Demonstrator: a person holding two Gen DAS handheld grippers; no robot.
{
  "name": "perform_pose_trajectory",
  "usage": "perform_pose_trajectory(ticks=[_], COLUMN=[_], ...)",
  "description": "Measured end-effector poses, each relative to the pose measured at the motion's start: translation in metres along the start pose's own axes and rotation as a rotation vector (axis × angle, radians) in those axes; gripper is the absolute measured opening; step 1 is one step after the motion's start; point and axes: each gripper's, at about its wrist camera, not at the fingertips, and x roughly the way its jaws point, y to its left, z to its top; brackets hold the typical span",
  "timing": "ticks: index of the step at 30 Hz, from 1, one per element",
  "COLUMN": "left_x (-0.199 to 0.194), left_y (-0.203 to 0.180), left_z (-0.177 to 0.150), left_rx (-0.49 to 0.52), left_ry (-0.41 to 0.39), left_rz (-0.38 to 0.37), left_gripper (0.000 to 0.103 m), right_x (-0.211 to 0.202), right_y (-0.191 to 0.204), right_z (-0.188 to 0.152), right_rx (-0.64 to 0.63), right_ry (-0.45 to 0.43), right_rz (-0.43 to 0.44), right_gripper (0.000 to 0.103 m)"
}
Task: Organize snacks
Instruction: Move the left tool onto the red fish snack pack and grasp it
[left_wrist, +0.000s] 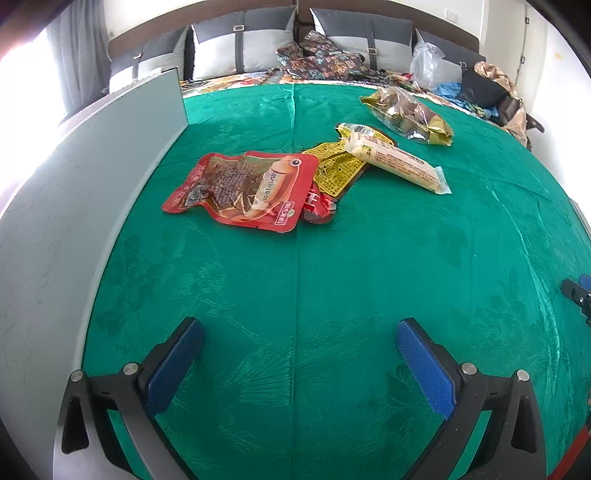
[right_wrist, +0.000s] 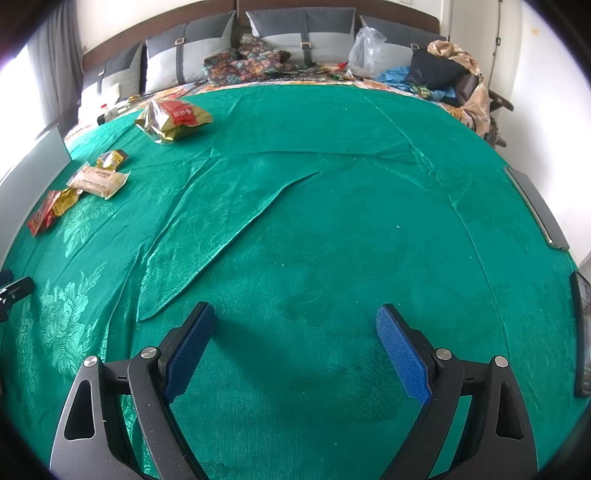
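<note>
Snacks are seen scattered on a green cloth (left_wrist: 295, 277) spread over a table, w/ both grippers held above bare fabric. The left gripper (left_wrist: 299, 362) is shown at bottom center of the left wrist view, fingers spread wide, nothing between them. A red fish-print packet (left_wrist: 243, 186) lies at center-left, overlapping a yellow packet (left_wrist: 338, 168); a cream wrapped bar (left_wrist: 397, 162) rests across the yellow one. A gold bag (left_wrist: 410, 112) is set apart, upper right. A gray panel (left_wrist: 92, 177) stands along the cloth's left edge. In the right wrist view the right gripper (right_wrist: 295, 345) is seen at bottom center, fingers likewise spread & empty; the snack group sits well apart at far left. Gray cushions (right_wrist: 299, 33) line the background.
</note>
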Motion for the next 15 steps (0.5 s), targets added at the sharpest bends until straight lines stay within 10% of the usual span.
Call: perform_pose_trajectory(ticks=[3,9,15], left_x=[0.002,-0.004,0.064], left_y=[0.008,0.077,0.108], left_z=[0.018,0.088,0.124], left_rx=[-0.021,-0.477,-0.695], left_ry=[0.114,0.084,0.243], left_rz=[-0.052,-0.155,-0.193], left_gripper=[0.103,0.103,0.102], right_x=[0.0,0.0,0.0], right_y=[0.0,0.0,0.0], right_z=[0.0,0.0,0.0], right_rx=[0.0,0.001,0.001], right_ry=[0.0,0.0,0.0], right_rz=[0.0,0.0,0.0], right_gripper=[0.092,0.092,0.092])
